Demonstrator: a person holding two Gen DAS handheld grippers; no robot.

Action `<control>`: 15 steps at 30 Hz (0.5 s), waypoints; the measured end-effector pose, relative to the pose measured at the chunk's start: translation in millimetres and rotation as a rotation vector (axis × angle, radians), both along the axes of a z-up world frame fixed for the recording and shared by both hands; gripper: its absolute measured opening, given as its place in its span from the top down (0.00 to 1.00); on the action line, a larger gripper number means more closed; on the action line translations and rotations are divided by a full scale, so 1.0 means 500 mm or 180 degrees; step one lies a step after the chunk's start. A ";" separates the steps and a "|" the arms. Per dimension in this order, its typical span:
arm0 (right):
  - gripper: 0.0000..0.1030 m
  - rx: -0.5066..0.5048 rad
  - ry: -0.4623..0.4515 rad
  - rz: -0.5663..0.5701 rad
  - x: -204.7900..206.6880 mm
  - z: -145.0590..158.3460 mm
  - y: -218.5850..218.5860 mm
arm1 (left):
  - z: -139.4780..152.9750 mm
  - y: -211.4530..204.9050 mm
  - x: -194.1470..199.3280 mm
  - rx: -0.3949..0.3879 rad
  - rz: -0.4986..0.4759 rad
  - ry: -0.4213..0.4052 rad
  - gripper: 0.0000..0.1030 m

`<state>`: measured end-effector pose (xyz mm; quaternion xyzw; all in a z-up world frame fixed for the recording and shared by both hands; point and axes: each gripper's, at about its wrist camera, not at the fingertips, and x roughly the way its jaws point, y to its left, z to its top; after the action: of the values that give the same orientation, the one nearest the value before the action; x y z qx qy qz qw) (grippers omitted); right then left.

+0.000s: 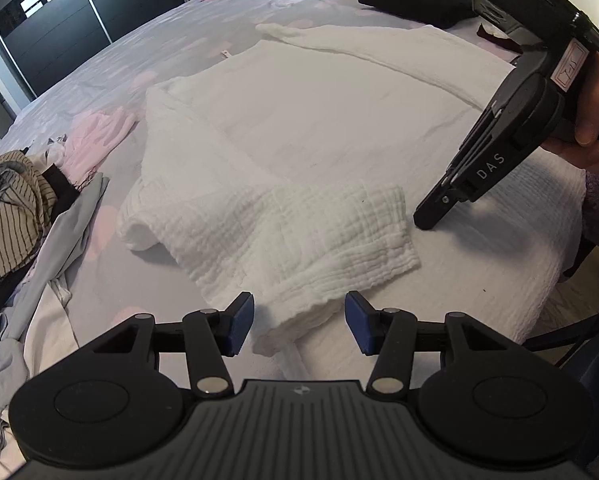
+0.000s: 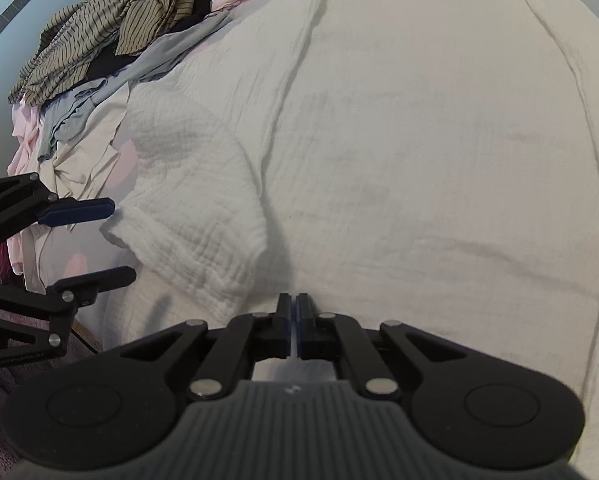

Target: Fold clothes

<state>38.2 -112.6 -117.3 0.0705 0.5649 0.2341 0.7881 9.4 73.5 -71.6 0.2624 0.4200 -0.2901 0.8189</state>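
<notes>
Left wrist view had the messy stuff on the far left: a striped shirt heaped with grey and pink bits at the edge of the bed. Moving right, the white garment lay spread flat across the bed, taking up most of the middle, with one crinkly sleeve already folded in across the body. The left claw hung just over the near end of that sleeve, fingers spread with nothing between them. Further right, the right claw was pointing down with its tip on or just above the fabric, fingers pressed together. From the right wrist view I couldn't tell for sure if it had a pinch of cloth or was just closed on nothing, there was only a thin pale sliver in the gap.

So my read was: mid-fold, first sleeve in, other side not done yet. The far sleeve was still stretched out along the top. Next move probably needed a proper grab on that side's edge and a carry across, keeping the layers flat so the tucked sleeve didn't drag out.
</notes>
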 end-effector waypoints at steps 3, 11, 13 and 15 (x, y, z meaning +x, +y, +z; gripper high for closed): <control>0.97 0.0000 -0.0003 0.0001 0.000 0.000 0.001 | 0.003 0.003 -0.002 -0.0016 0.0021 -0.0012 0.53; 0.87 0.0032 -0.0050 -0.0022 -0.002 0.017 -0.006 | 0.024 0.030 0.006 -0.0179 0.0356 0.0012 0.53; 0.80 0.0044 -0.0062 -0.0038 -0.002 0.021 -0.009 | 0.028 0.045 0.015 -0.0274 0.0514 0.0080 0.53; 0.77 0.0052 -0.0072 -0.0058 -0.002 0.024 -0.012 | 0.031 0.061 0.024 -0.0381 0.0671 0.0166 0.53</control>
<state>37.2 -118.4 -105.2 0.0795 0.5533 0.2323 0.7960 21.1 104.2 -56.0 0.1597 0.4483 -0.2337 0.8479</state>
